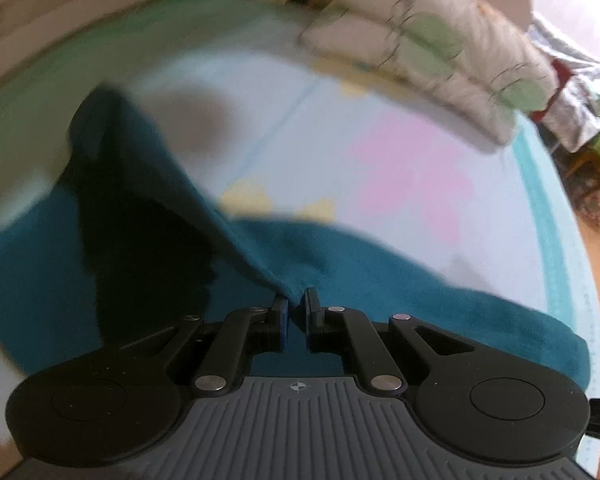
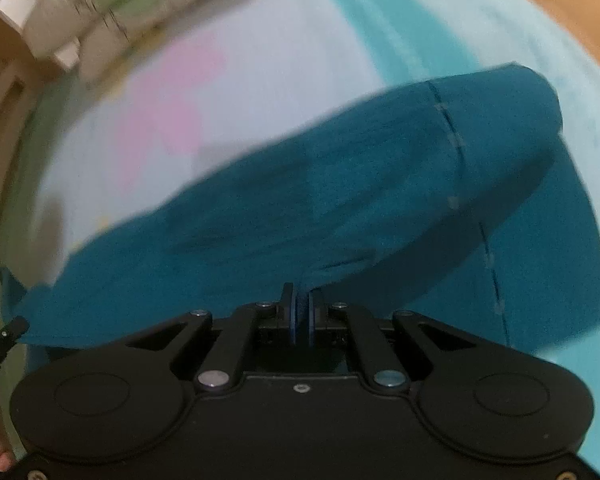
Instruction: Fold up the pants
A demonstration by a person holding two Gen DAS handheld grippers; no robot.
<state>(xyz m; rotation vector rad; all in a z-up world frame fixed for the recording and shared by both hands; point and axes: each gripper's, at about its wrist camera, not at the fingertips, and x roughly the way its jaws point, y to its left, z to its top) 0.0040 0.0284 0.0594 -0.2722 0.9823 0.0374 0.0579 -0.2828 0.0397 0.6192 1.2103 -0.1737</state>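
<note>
Teal, soft pants (image 2: 340, 184) hung limp over the bed sheet (image 1: 380, 128), light and floppy; left gripper (image 1: 296, 306) and right gripper (image 2: 302, 300) each pinched an edge, a sensible hold.

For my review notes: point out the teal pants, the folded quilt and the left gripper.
teal pants (image 2: 340, 184), right wrist view, lifted panel.
folded quilt (image 1: 428, 52), left wrist view, top face.
left gripper (image 1: 296, 312), left wrist view, between fingertips.

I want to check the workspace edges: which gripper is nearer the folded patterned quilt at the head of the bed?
Left, probably. The left gripper, shut on the teal pants, sees the quilt larger. The right gripper sees it far off at upper left.
</note>
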